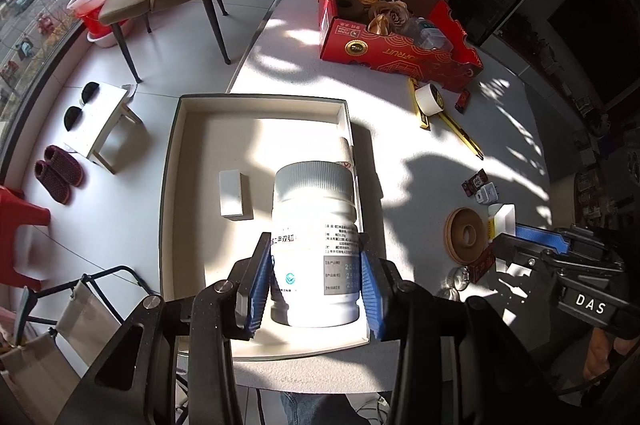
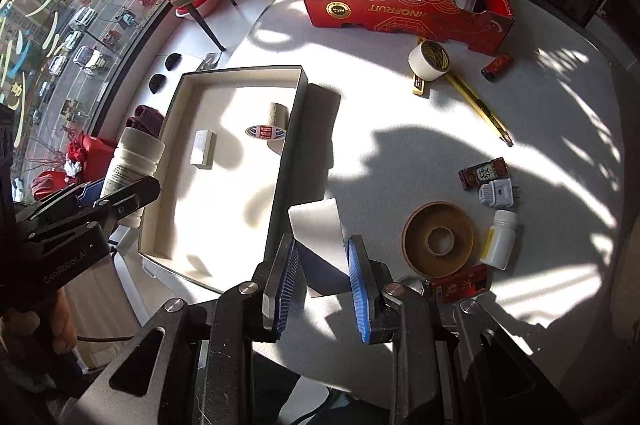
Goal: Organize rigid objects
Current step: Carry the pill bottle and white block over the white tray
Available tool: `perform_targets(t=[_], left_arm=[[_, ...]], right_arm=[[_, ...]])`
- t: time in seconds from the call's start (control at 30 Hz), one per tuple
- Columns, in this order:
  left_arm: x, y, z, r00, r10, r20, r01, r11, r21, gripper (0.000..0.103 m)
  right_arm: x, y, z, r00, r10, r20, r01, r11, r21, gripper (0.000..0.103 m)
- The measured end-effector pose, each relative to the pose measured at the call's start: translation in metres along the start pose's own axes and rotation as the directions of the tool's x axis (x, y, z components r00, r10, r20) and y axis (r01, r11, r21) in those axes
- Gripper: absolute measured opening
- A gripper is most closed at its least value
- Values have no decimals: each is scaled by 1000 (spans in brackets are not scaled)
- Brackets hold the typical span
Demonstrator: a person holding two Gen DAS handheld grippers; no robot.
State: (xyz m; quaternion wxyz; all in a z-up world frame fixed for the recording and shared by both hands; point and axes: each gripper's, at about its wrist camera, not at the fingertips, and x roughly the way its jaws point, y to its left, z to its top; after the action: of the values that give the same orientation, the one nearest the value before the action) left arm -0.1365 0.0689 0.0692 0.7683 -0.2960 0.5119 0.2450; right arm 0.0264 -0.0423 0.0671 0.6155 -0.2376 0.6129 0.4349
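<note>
My left gripper (image 1: pixel 316 279) is shut on a large white pill bottle (image 1: pixel 314 245) with a grey ribbed cap and holds it over the shallow white tray (image 1: pixel 188 129). In the right wrist view the bottle (image 2: pixel 132 161) hangs at the tray's left rim (image 2: pixel 292 129). My right gripper (image 2: pixel 322 285) is shut on a white box (image 2: pixel 318 241), just right of the tray. A small white block (image 1: pixel 231 193) and a tape roll (image 2: pixel 267 132) lie in the tray.
A red cardboard box (image 2: pixel 404 7) with dried roses stands at the back. On the table lie a white tape roll (image 2: pixel 428 59), a yellow pen (image 2: pixel 480 109), a brown ring (image 2: pixel 438 239), a small white bottle (image 2: pixel 500 239), a plug adapter (image 2: pixel 496 194) and small red packets (image 2: pixel 460 283).
</note>
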Motion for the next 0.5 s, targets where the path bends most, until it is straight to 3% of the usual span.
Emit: perform_targets(t=[0.5], left_arm=[[13,33,-14,998,34,-53,-38,997,-66,43]], right_arm=[[24,36,19,997,56,-54,-58,997,-48,27]])
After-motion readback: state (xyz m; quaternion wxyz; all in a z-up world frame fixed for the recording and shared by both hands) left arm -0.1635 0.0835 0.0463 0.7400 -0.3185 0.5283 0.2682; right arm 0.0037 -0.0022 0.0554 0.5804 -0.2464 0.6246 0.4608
